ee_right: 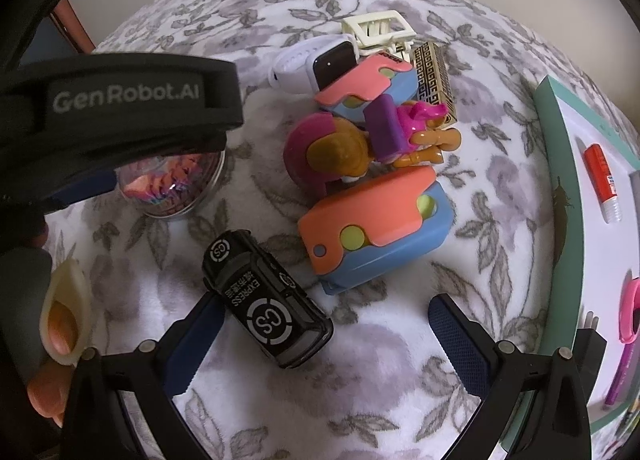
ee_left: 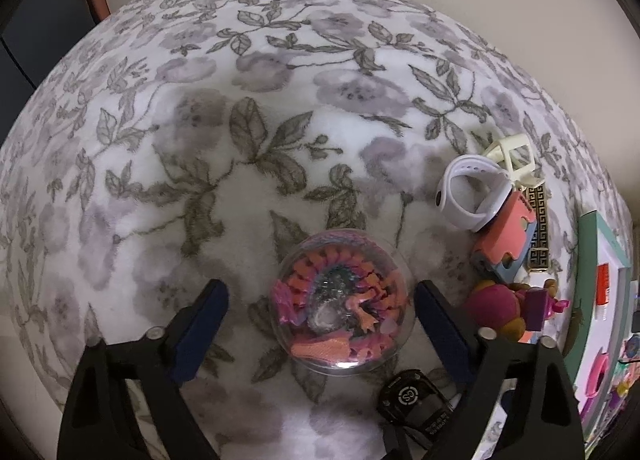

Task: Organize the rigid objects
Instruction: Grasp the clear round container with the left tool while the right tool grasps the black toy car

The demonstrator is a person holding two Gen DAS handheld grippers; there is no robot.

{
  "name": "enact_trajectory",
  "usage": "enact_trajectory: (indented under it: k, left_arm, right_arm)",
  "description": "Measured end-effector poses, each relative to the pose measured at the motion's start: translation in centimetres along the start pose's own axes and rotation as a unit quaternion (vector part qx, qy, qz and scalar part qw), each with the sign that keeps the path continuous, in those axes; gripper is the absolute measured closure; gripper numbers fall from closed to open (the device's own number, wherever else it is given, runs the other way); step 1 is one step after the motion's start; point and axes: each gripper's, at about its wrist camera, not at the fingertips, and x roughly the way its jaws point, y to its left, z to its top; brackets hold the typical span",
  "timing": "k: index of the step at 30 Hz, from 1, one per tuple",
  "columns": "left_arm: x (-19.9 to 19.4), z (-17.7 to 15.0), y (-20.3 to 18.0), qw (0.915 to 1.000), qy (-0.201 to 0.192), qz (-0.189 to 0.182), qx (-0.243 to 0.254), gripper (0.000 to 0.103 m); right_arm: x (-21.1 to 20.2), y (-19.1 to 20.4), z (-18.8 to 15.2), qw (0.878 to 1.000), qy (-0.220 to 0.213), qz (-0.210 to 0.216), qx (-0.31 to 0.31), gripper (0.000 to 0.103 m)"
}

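- Left gripper [ee_left: 322,314]: jaws wide, straddling the clear ball [ee_left: 340,300] on the blanket [ee_left: 280,60], pads not touching it.
- Right gripper [ee_right: 324,324]: wide, empty, over the black toy car [ee_right: 266,296], just right of the ball.
- Box [ee_right: 560,164], far right of the ball, holds a few items; doll [ee_right: 360,140], watch [ee_right: 312,64] and clip [ee_right: 376,30] not yet sorted.

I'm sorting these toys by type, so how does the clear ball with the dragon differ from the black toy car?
The clear ball is round and see-through, with a pink-orange dragon coiled inside; the black toy car is boxy and opaque, with white "CS" and "EXPRESS" markings. The ball sits between the open left gripper's fingers, apart from both; the car lies just ahead of the right gripper, close to one finger. Both rest on the floral blanket.
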Motion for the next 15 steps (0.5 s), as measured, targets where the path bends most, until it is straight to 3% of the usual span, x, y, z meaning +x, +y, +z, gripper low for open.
enact_trajectory:
  k: [3,7,12,15]
  left_arm:
    - [0.1,-0.2,0.1,0.9999,0.003,-0.01,0.0,0.03]
    - [0.1,-0.3,0.0,1.0,0.006,-0.005,0.006,0.03]
    - [0.1,-0.4,0.4,0.9999,0.013,0.0,-0.003,0.03]
    - [-0.1,-0.6,0.7,0.9999,0.015,0.003,-0.006,0.03]
  right_arm:
    - [-0.2,0.5,0.0,1.0,-0.002,0.006,0.0,0.008]
    - [-0.8,1.4,-0.3,1.0,-0.005,0.017,-0.009,0.022]
    - [-1.5,2.2,-0.7,0.999,-0.005,0.037,-0.011,0.047]
    - [-1.7,2.6,-1.0,0.999,-0.003,0.035,-0.016,0.05]
